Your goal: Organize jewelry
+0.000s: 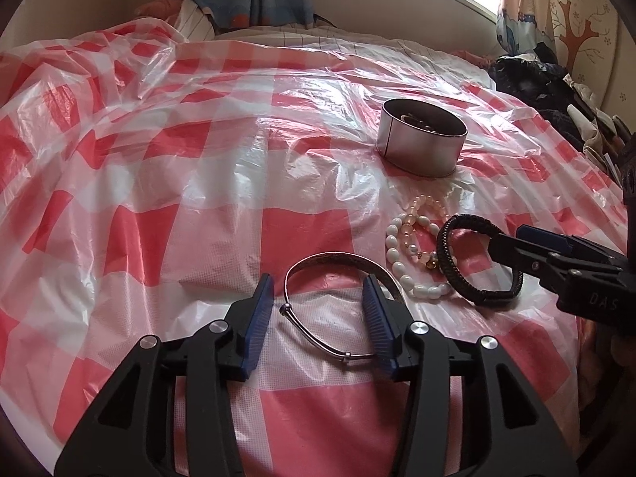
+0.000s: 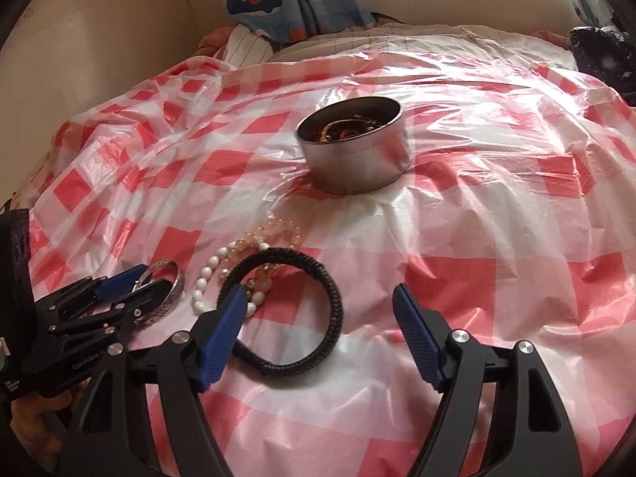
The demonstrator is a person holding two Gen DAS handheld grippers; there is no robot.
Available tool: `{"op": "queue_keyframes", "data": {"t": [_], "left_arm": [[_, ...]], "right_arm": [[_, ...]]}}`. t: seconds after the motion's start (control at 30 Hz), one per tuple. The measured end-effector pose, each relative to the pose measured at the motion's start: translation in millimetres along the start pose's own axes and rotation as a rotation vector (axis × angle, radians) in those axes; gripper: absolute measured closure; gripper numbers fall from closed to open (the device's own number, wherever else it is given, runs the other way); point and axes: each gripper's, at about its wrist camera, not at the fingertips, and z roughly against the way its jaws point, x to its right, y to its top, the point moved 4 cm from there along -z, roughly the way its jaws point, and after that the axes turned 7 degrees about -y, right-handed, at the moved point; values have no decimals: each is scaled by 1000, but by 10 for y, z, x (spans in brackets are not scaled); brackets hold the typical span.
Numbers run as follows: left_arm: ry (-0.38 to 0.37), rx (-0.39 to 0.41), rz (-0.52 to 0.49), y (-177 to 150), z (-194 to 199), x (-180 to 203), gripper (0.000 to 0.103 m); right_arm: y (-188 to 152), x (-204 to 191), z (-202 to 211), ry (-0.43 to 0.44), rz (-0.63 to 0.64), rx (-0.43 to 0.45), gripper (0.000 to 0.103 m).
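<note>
- My left tool (image 1: 318,318) stands partly open with the silver bangle (image 1: 342,274) lying on the bed between its blue pads; I judge nothing is gripped, though the right-hand pad sits so close to the band that I cannot rule out a touch.
- My right tool (image 2: 318,326) stands wide. The black braided bracelet (image 2: 334,298) lies flat between its fingers, resting against the left pad and well clear of the right one.
- The bangle looks like a stiff, thin metal hoop with a hinged clasp bar: light, smooth, likely to slip. I would pinch across the flat band, not the thin bar.
- The braided bracelet looks soft yet springy, with a grippy weave; a pinch across the cord anywhere on the loop should hold.
- Between the two lie a white bead bracelet (image 1: 401,266) and a pale translucent bead bracelet (image 1: 421,214), overlapping each other; both look limp and likely to sag and swing when lifted by one strand.
- The red-checked plastic sheet (image 1: 198,206) over the bed is slick and crinkly, so pieces may skate when nudged.
- The round metal tin (image 2: 357,159) stands open beyond the bracelets; it already holds several dark and gold-toned pieces, too tangled to name.
</note>
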Motion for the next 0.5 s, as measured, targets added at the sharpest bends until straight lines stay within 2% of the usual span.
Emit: {"op": "queue_keyframes", "data": {"t": [0.1, 0.27, 0.3, 0.33, 0.4, 0.5], "left_arm": [[5, -1, -6, 2, -5, 13, 58], [10, -1, -17, -1, -3, 40, 54], [10, -1, -16, -2, -2, 41, 54], [9, 0, -14, -1, -2, 41, 54], [9, 7, -4, 4, 10, 28, 54], [6, 46, 60, 14, 75, -72, 54]], "right_arm": [[-22, 10, -83, -21, 15, -41, 53], [-87, -100, -137, -64, 105, -67, 68], [-93, -120, -135, -67, 121, -67, 75], [-101, -131, -132, -68, 132, -67, 78], [-103, -120, -117, -72, 131, -60, 89], [-89, -40, -102, -81, 95, -56, 93]]}}
